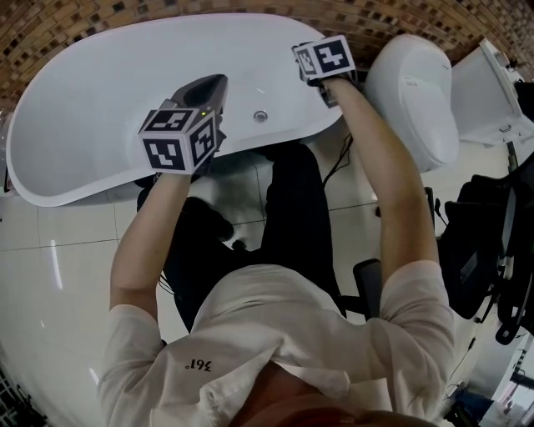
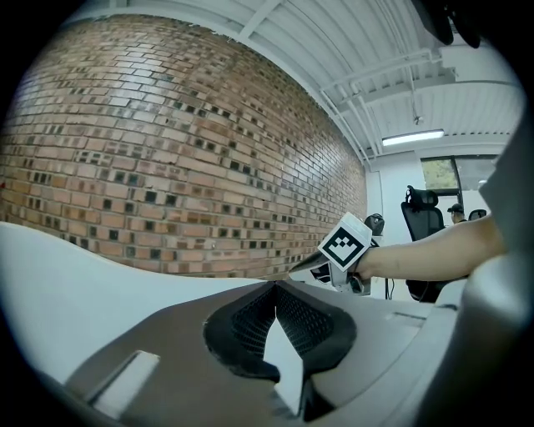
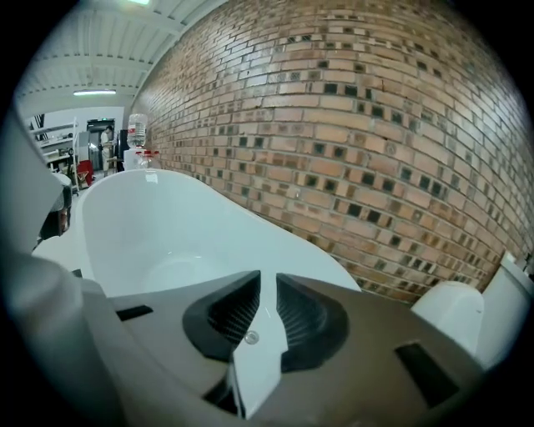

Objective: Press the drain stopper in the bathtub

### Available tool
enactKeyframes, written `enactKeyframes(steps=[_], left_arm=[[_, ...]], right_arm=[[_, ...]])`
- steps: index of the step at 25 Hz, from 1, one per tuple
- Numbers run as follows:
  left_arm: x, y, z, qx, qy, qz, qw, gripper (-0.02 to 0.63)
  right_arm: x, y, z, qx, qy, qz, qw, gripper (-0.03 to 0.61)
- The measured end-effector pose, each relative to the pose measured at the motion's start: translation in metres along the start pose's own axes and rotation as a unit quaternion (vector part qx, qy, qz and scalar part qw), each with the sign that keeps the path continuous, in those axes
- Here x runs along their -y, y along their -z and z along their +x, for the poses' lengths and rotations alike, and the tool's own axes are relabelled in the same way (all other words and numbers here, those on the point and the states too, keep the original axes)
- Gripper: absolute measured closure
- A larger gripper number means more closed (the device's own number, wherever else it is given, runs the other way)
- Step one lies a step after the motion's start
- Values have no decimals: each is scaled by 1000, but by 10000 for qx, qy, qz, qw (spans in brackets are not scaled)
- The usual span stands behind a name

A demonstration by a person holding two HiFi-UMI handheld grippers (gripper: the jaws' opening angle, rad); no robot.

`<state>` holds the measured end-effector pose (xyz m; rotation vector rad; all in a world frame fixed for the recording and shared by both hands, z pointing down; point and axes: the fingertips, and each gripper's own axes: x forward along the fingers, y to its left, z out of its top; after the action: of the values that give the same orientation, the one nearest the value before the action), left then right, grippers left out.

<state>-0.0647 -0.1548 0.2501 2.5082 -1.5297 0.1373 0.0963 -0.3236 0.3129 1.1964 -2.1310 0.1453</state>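
The white bathtub (image 1: 100,108) lies across the top of the head view. A small round chrome drain stopper (image 1: 260,116) sits inside it near the front wall. It also shows through the slit between my right gripper's jaws as the stopper (image 3: 247,338). My left gripper (image 1: 213,82) hangs over the tub, left of the stopper, with its jaws touching at the tips and nothing between them (image 2: 275,285). My right gripper (image 3: 268,279) is above the tub's right end, its marker cube (image 1: 324,58) hiding the jaws from above. Its jaws are nearly together and hold nothing.
A brick wall (image 1: 83,25) runs behind the tub. A white toilet (image 1: 413,92) and its cistern (image 1: 492,92) stand to the right. Black gear and chairs (image 1: 484,250) crowd the right side. A black cable (image 1: 338,167) trails on the tiled floor (image 1: 58,275). A bottle (image 3: 138,131) stands at the tub's far end.
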Motion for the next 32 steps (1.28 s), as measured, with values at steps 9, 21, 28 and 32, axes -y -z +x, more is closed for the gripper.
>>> enactKeyframes(steps=[9,21,28,32], left_arm=[[8,-13,-17,138,1,71,9999,609],[12,-25,-30,282,-96,140,9995,609],[17,-32,-40,378,-108,228,9990,609],[19,-39,-46,440,-121,310,9985,609]], right_arm=[[-23,-29,-42,398,-101,-116,9991,508],[-34,-43,-88,800,-115,-133,9966,535],[-53,-57,-118,1156,-250,-174,9928,541],[-56,-58,-134,1215,-237,-160,9922,541]])
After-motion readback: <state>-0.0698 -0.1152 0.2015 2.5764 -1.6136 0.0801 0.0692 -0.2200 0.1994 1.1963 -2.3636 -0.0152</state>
